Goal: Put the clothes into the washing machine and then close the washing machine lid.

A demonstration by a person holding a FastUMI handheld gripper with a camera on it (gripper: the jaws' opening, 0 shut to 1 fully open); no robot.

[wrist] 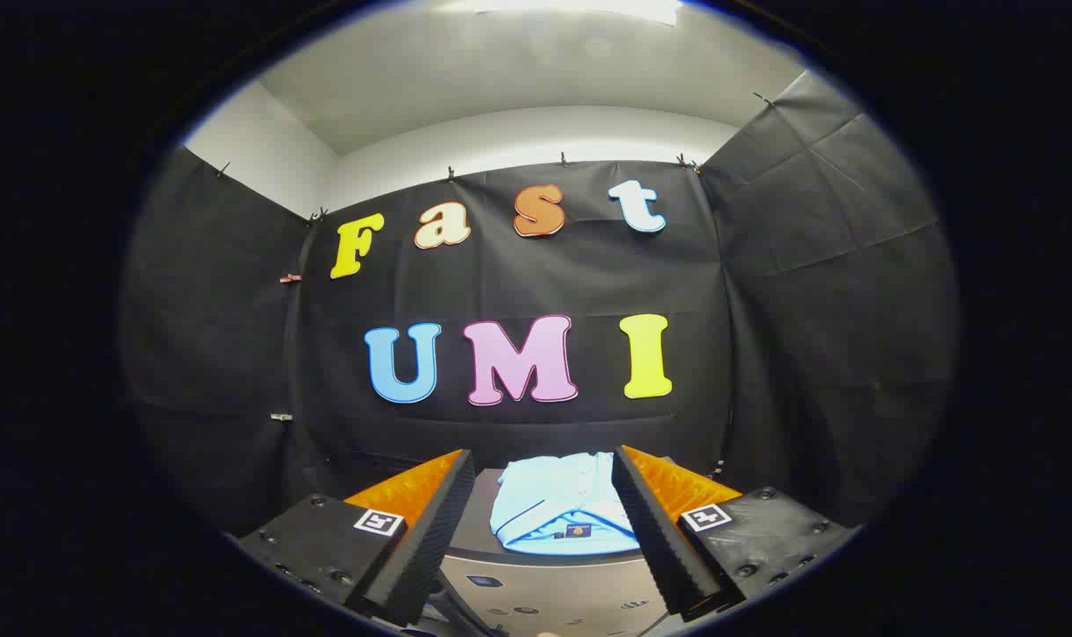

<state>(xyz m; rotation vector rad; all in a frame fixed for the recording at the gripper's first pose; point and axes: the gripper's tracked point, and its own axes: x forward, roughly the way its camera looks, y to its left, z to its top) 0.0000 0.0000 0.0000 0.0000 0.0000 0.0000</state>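
The clothes [558,504], a folded light blue shirt with a small dark label at its near edge, lie on a dark flat surface [476,522] that appears to be the top of the washing machine [545,597], just ahead of the gripper [543,478] and seen between its two fingers. The fingers stand wide apart, holding nothing, one to the left and one to the right of the shirt, not touching it. The shirt's near fold sits close to the surface's rounded near edge. Nearer, below that edge, a pale panel with small dark marks shows. Far behind, black cloth walls close the booth on three sides, with open room above the shirt.
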